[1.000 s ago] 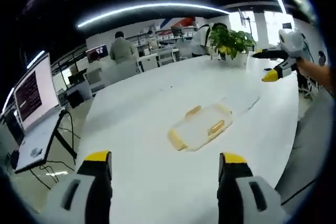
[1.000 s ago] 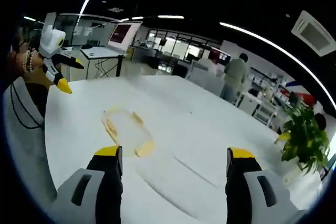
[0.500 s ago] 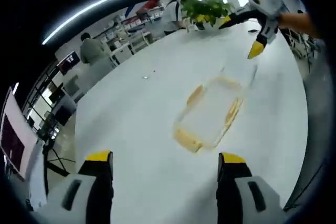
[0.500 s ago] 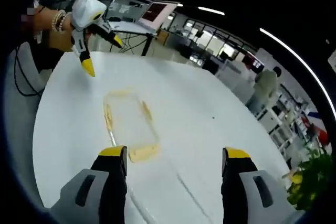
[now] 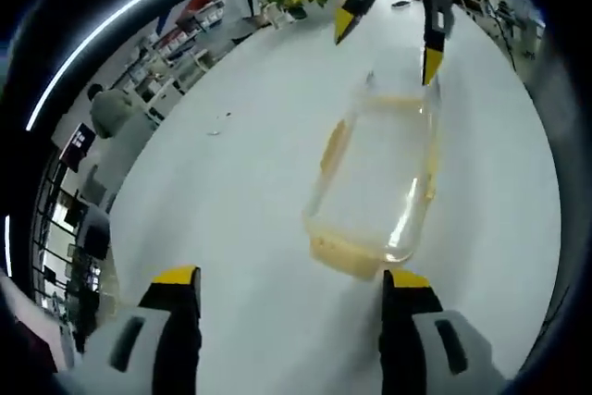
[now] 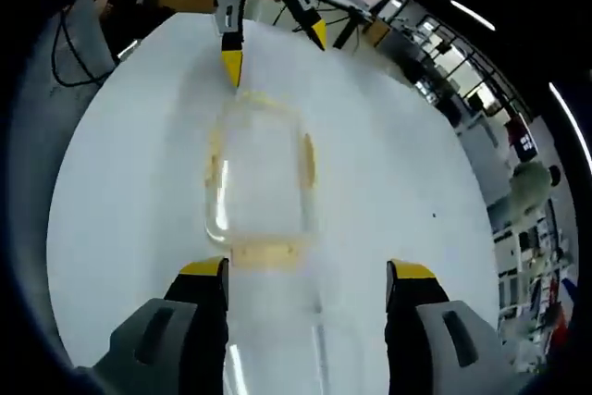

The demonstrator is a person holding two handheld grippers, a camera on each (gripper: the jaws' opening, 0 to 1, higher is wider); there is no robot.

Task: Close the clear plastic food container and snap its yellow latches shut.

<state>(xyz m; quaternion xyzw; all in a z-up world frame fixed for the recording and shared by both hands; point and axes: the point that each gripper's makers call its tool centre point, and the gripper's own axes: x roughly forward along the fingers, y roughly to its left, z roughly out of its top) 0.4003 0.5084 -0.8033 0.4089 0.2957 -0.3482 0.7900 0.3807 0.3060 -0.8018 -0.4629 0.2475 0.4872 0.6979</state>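
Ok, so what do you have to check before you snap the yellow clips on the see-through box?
1. Left gripper open: ok, jaws spread with nothing between them.
2. Right gripper open: ok, jaws apart and empty.
3. Clear container flat on the white table: ok, it sits between the two grippers.
4. Lid seated on the box: cannot tell, the plastic is clear and blurred.
5. Yellow latches snapped shut: cannot tell, they show around the rim but their position is unclear.
6. Grippers touching the container: not ok, both hover off its two ends.
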